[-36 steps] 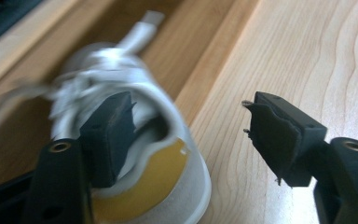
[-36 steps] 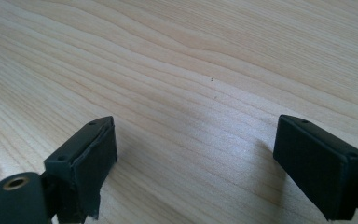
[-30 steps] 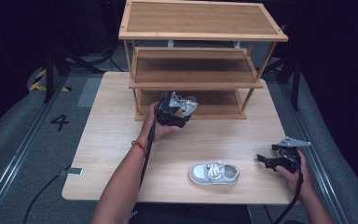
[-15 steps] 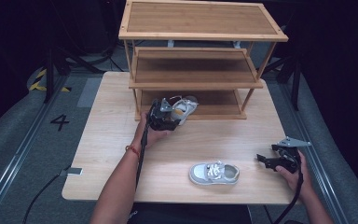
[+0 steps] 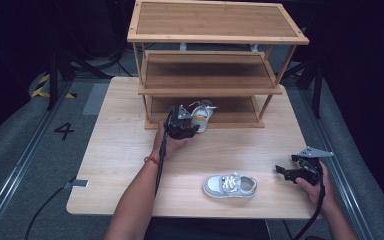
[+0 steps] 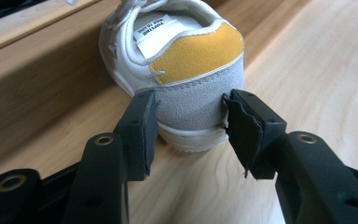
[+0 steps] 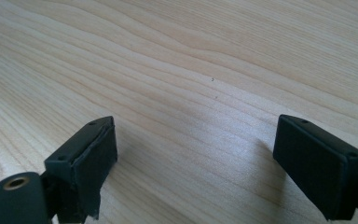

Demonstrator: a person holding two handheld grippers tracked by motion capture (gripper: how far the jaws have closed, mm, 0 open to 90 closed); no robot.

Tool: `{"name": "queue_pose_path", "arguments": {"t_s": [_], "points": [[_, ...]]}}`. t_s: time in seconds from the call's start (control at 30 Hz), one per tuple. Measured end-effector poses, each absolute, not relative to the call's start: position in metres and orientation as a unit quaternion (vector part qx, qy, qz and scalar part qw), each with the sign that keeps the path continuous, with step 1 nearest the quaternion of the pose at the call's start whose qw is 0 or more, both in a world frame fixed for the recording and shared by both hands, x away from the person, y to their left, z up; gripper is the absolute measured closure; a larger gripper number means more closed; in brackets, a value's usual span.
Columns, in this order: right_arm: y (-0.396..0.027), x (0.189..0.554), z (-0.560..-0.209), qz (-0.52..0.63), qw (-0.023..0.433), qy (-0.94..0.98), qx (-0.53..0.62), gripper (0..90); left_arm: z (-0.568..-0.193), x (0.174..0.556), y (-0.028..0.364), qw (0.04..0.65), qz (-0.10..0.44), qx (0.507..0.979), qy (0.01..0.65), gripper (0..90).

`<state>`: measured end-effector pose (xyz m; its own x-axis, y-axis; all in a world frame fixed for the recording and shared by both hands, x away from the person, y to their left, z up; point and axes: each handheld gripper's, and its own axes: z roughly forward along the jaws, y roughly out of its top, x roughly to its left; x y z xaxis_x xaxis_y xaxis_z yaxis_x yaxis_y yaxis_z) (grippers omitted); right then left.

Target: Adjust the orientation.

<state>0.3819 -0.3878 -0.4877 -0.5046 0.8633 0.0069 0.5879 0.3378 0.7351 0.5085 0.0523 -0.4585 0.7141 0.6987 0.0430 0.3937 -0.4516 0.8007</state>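
Note:
A white shoe [image 5: 201, 116] with a yellow heel patch and a grey suede heel [image 6: 191, 56] rests at the front of the wooden rack's bottom shelf [image 5: 230, 119]. My left gripper [image 5: 187, 121] reaches it from behind. Its jaws have just been closing, and the pads [image 6: 142, 130] now press both sides of the heel, so the left gripper [image 6: 189, 126] is shut on it. The matching white shoe [image 5: 229, 185] lies on its sole near the table's front edge. To its right my right gripper [image 5: 282, 171] stands open over bare wood, nothing between its fingers [image 7: 193, 158].
The three-tier wooden rack [image 5: 210, 90] stands at the back of the light wooden table [image 5: 120, 150]. Its middle and top shelves are bare. Grey floor with a painted 4 [image 5: 64, 131] and a cable lies to the left.
My left gripper has sunk a little at the bottom shelf's front, and its jaws have narrowed on the shoe's heel. The right gripper and the second shoe have not moved.

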Motion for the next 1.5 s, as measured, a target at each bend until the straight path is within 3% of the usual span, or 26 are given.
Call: {"name": "queue_pose_path", "arguments": {"t_s": [0.1,0.6,0.67,1.0,1.5], "points": [[-0.388,0.382,-0.488,0.350,0.197,0.794,0.457,13.7,-0.460,0.516,0.042,0.407,0.188,0.827,0.339,48.2],[-0.388,0.382,-0.488,0.350,0.197,0.794,0.457,13.7,-0.459,0.536,0.017,0.374,0.205,0.833,0.352,47.6],[-0.388,0.382,-0.488,0.350,0.197,0.794,0.457,13.7,-0.458,0.534,0.019,0.371,0.200,0.839,0.343,43.0],[-0.388,0.382,-0.488,0.350,0.197,0.794,0.457,13.7,-0.434,0.472,0.075,0.340,0.179,0.881,0.276,29.3],[-0.388,0.382,-0.488,0.350,0.197,0.794,0.457,13.6,-0.441,0.392,0.171,0.313,0.186,0.892,0.266,24.9]]}}
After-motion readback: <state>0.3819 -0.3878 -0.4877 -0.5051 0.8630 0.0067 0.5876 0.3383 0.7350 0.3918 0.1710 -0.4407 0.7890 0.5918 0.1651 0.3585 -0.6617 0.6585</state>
